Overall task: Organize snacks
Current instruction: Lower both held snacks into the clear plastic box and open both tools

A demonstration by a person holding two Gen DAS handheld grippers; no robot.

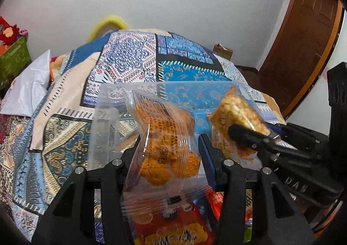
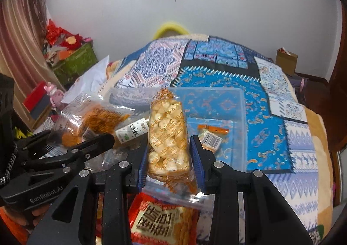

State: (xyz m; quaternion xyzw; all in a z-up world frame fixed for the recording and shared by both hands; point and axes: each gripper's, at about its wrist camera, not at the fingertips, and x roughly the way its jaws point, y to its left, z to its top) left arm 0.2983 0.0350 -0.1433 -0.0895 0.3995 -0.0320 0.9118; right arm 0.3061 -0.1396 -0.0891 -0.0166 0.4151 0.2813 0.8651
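Observation:
My left gripper (image 1: 171,151) is shut on a clear packet of round orange pastries (image 1: 167,136), held up over the bed. My right gripper (image 2: 170,159) is shut on a clear packet holding a pale puffed-grain bar (image 2: 167,134), which stands upright between its blue pads. Each gripper appears in the other's view: the right gripper (image 1: 249,134) with its bar (image 1: 236,108), and the left gripper (image 2: 95,143) with its pastries (image 2: 97,119). Just beyond both lies a clear plastic bin (image 2: 240,101) with a small barcoded packet (image 2: 211,136) inside. A red snack bag (image 2: 162,221) lies below the right gripper.
A bed with a blue patterned quilt (image 2: 266,136) fills the scene. A white-and-green wrapped snack (image 2: 134,130) lies near the bin. A white plastic bag (image 1: 28,84) and a green box (image 2: 76,62) sit to the left, a cardboard box (image 2: 286,58) and a brown door (image 1: 303,45) to the right.

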